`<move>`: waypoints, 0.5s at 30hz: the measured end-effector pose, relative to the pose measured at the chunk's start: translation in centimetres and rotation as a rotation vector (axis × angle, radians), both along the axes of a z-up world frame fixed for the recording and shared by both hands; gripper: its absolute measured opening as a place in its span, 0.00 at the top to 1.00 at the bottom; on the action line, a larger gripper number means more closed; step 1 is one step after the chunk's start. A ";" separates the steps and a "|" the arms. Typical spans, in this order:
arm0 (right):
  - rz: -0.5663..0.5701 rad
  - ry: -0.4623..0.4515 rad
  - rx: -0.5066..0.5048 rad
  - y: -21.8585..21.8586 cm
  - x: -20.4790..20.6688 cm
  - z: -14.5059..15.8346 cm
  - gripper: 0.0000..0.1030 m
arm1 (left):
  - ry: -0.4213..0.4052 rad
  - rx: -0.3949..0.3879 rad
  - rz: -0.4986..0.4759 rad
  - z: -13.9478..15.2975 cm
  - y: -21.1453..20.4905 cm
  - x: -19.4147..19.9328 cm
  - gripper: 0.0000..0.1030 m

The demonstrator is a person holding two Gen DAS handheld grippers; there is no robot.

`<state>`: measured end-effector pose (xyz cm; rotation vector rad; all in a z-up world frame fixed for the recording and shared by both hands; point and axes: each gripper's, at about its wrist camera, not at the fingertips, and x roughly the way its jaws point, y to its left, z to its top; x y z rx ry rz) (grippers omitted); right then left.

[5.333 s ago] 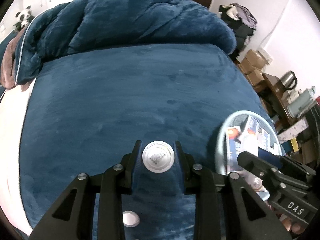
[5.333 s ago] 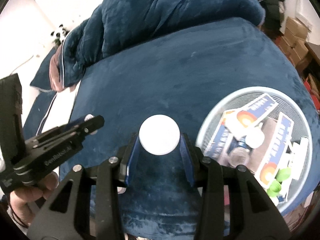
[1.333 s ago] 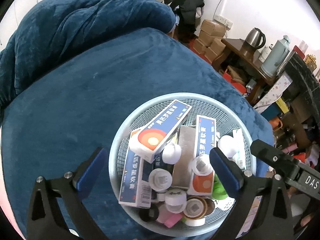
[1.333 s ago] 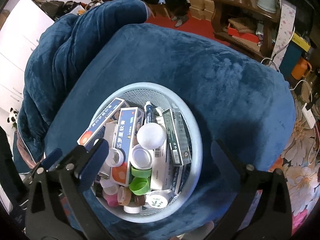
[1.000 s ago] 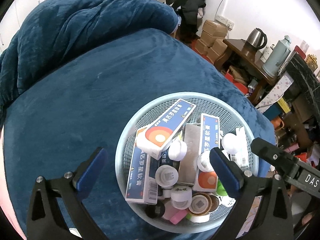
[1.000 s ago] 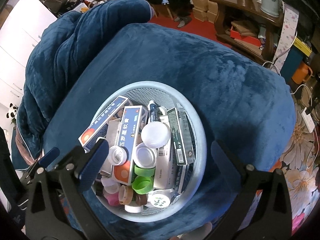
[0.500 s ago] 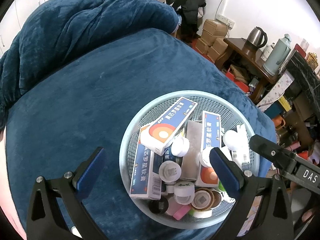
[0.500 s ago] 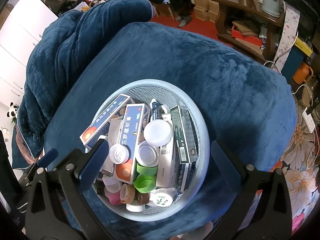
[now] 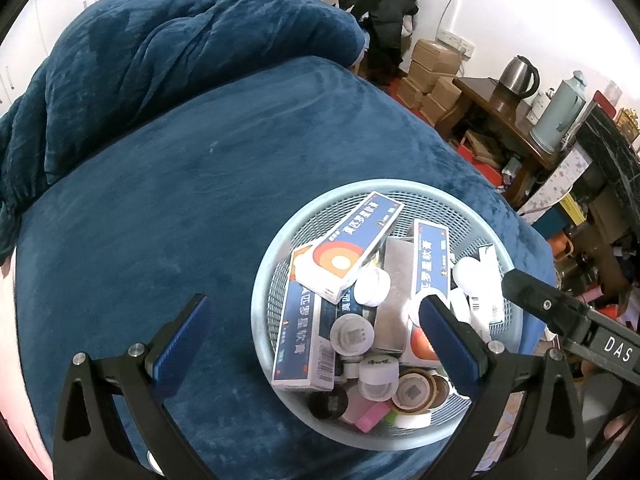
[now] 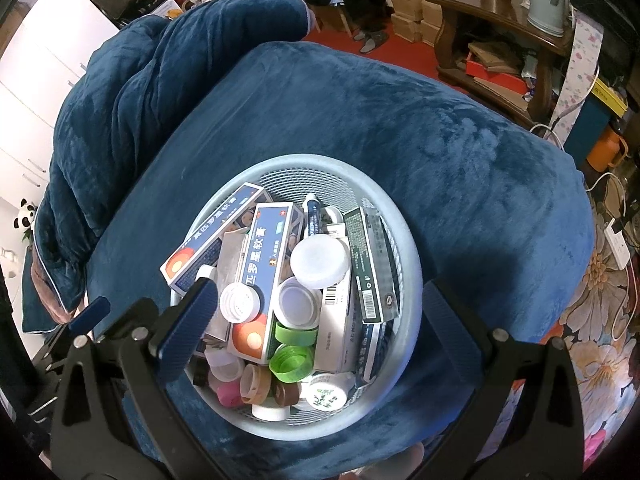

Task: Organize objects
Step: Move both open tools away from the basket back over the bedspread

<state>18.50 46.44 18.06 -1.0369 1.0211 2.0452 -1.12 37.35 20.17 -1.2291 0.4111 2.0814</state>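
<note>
1. Left claw point(image 9: 312, 316): jaws spread wide, nothing between the pads. It hangs above the near left rim of the basket point(image 9: 264, 280); the right pad overlaps the basket contents in the left wrist view.
2. Right claw point(image 10: 316, 312): also spread wide and empty, straddling the basket point(image 10: 408, 264) from above, one pad over each side of the rim.
3. The basket is a pale blue mesh tub sitting on the bed point(image 9: 160, 200), near the bed's corner by the room side.
4. Basket is full to the rim: blue-and-white boxes point(image 10: 260, 272) stacked at angles, a dark green box point(image 10: 370, 264) along the right wall, a white jar point(image 10: 320, 260) on top in the middle, green caps point(image 10: 292, 356), small white tubs and brown-lidded pots at the near edge.
5. Bed surface around the basket is plain blue plush. A rumpled blue duvet point(image 9: 160, 52) is heaped at the far side, well apart from the basket.
6. Beyond the bed: cardboard boxes point(image 9: 432, 76) on the floor, a dark wood side table point(image 9: 500, 104) with a kettle point(image 9: 518, 74) and a flask point(image 9: 560, 116), a pile of clothes point(image 9: 380, 0) by the wall.
7. A toy panda point(image 10: 24, 212) sits at the far left edge in the right wrist view.
</note>
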 end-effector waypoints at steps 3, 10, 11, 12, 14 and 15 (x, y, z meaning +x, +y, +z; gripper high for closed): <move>0.009 0.000 0.000 -0.1 -0.2 0.0 0.00 | 0.004 -0.006 0.006 0.0 -0.3 0.0 0.01; 0.041 -0.007 0.018 -0.8 -1.0 0.3 0.00 | 0.002 -0.016 0.028 0.0 -1.7 -0.5 0.01; 0.047 -0.009 0.024 -1.0 -1.2 0.4 0.00 | 0.004 -0.018 0.031 0.0 -1.9 -0.5 0.01; 0.053 -0.010 0.028 -1.2 -1.3 0.5 0.00 | 0.007 -0.021 0.034 0.1 -2.2 -0.6 0.01; 0.068 -0.012 0.036 -1.5 -1.6 0.6 0.00 | 0.010 -0.024 0.040 0.1 -2.8 -0.7 0.01; 0.075 -0.013 0.040 -1.7 -1.8 0.7 0.00 | 0.012 -0.025 0.043 0.1 -3.1 -0.7 0.01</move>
